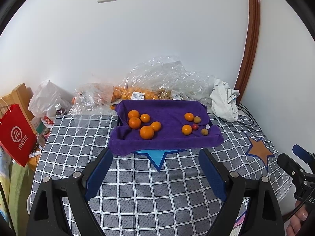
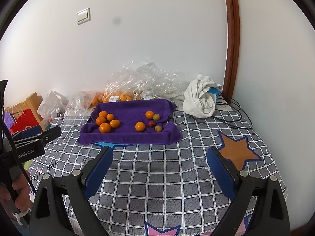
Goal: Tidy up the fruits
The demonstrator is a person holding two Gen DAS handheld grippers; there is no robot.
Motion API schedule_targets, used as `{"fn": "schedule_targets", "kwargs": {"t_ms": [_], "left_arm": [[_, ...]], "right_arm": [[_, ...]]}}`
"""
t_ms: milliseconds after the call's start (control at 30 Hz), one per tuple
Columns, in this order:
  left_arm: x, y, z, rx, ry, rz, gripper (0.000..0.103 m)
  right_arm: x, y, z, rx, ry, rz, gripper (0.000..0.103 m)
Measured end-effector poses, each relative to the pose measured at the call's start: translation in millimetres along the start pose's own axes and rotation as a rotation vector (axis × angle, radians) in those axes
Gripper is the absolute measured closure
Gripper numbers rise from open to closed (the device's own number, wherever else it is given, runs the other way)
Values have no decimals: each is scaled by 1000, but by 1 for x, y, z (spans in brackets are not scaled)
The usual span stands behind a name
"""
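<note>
- Both tongs are wide open and hold nothing: the left tongs point(image 1: 155, 157) and the right tongs point(image 2: 159, 155) sit low in their pictures, over the checked cloth point(image 1: 167, 186).
- Five oranges point(image 1: 146, 132) sit bunched on the left of the purple towel tray point(image 1: 167, 143) in the middle.
- Two oranges point(image 1: 186, 129), two brownish fruits point(image 1: 197, 119) and a small red one point(image 1: 195, 126) sit on its right.

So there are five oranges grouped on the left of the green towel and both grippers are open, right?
Not quite: the towel is purple, not green, as the left wrist view shows. The five oranges are grouped on its left, and the left gripper and right gripper are open.
</note>
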State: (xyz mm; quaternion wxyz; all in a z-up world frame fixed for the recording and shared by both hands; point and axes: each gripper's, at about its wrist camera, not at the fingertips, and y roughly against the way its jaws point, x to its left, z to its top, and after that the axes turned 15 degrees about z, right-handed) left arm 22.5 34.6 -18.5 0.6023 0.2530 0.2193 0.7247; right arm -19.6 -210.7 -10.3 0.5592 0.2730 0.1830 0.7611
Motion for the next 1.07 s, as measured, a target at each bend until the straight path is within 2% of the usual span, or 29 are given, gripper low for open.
{"fn": "schedule_targets", "kwargs": {"t_ms": [633,1067], "left_arm": [[1,0,1,-4,2,-10,14],[9,-11,2,-1,4,11,14]], "right_arm": [[2,1,0,-5,5,3,8],[4,-9,0,2,5,3,8]]}}
